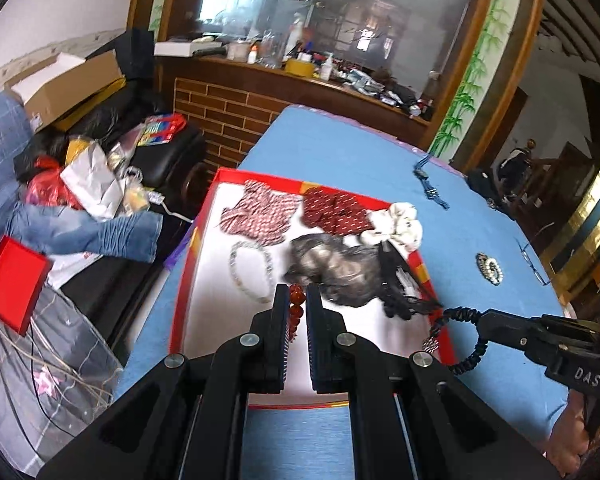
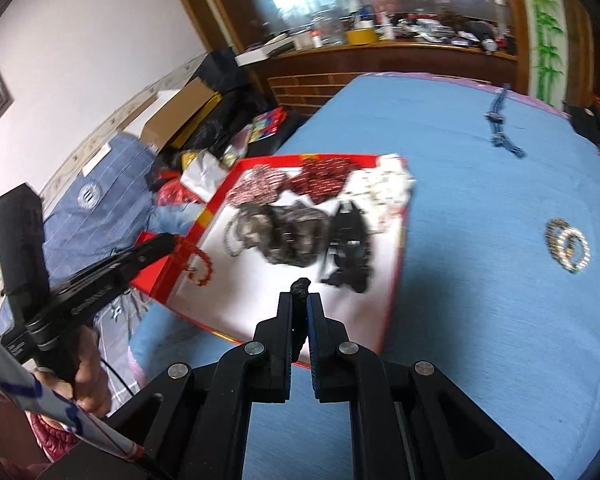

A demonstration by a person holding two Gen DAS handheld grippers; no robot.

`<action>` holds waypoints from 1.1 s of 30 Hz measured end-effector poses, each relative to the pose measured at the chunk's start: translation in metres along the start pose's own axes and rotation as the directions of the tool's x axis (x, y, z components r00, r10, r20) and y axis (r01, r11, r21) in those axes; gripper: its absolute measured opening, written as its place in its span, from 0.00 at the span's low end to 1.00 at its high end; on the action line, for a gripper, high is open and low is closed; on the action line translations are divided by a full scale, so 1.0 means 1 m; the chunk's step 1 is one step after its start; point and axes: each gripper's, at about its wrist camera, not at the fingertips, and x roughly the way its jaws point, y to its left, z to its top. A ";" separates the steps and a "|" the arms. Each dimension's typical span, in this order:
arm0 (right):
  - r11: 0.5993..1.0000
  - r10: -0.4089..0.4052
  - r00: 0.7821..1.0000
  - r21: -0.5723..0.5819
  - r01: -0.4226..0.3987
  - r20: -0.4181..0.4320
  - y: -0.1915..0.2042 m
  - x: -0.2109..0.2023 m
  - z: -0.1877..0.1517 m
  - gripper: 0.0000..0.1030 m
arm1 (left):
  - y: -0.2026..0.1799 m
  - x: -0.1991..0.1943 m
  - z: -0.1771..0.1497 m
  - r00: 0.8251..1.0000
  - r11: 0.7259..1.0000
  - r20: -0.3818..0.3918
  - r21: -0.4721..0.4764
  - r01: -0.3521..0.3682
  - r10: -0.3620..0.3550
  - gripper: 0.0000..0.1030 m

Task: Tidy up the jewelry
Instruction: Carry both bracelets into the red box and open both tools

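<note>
A red-rimmed white tray (image 1: 204,264) lies on the blue table (image 1: 340,152) and holds several scrunchies and a clear bead bracelet (image 1: 236,268). My left gripper (image 1: 296,296) is shut on a red bead bracelet (image 1: 295,308) above the tray's near part; it also shows in the right wrist view (image 2: 200,264). My right gripper (image 2: 300,300) is shut on a black bead bracelet (image 2: 300,286), seen in the left wrist view (image 1: 470,344) hanging at the tray's right rim. A pearl bracelet (image 1: 489,268) and a blue strap (image 1: 430,184) lie on the table.
A cluttered sofa with a cardboard box (image 1: 68,88), bags and denim (image 1: 100,232) stands left of the table. A small red box (image 1: 12,284) sits there too. Glasses (image 1: 534,264) lie near the table's right edge. A crowded wooden counter (image 1: 320,76) is behind.
</note>
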 end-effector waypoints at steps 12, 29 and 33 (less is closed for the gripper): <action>0.999 0.030 0.995 -0.033 -0.033 -0.093 0.033 0.068 0.008 0.08 | 0.037 0.027 -0.015 0.998 0.998 -0.062 -0.051 -0.036 0.032 0.07; 0.999 -0.027 0.981 -0.037 0.020 -0.191 0.036 0.122 0.001 0.08 | 0.054 0.038 -0.027 0.994 0.997 -0.086 -0.048 -0.066 0.062 0.07; 0.999 -0.017 0.978 -0.042 0.008 -0.207 0.042 0.132 0.000 0.08 | 0.056 0.037 -0.028 0.994 0.996 -0.085 -0.047 -0.069 0.065 0.07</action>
